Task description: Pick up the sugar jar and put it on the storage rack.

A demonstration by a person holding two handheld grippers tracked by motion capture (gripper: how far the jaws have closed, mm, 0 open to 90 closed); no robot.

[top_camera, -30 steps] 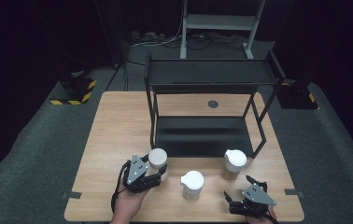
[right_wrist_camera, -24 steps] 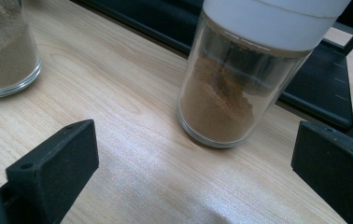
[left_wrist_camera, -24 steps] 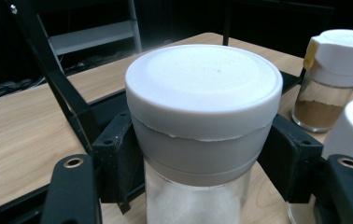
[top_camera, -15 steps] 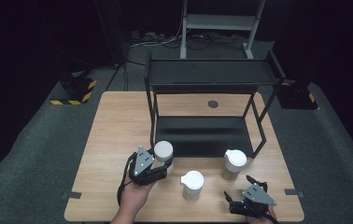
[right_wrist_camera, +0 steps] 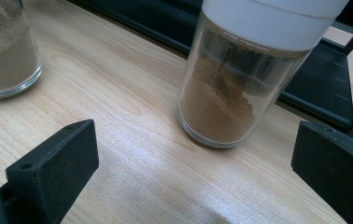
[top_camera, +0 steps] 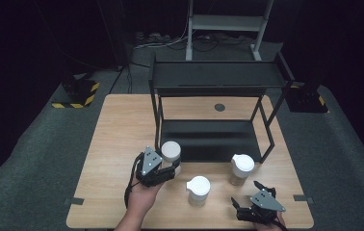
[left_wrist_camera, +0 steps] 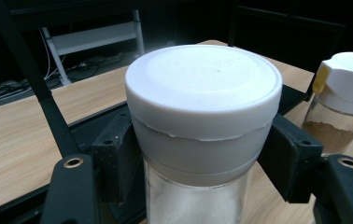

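Rack [top_camera: 214,79] behind jars; left hand-held gripper [top_camera: 170,169] clamps jar [top_camera: 171,153], right [top_camera: 247,204] wide, empty.

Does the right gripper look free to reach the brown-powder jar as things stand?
Probably yes: the right gripper is open, the brown-powder jar stands ahead between its jaws, and bare table lies between.

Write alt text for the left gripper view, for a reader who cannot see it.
The left gripper is clamped around a clear jar with a wide white lid, white powder inside it. Behind it are a wooden table and a black metal shelf frame; at the right edge stands a second jar holding brown powder.
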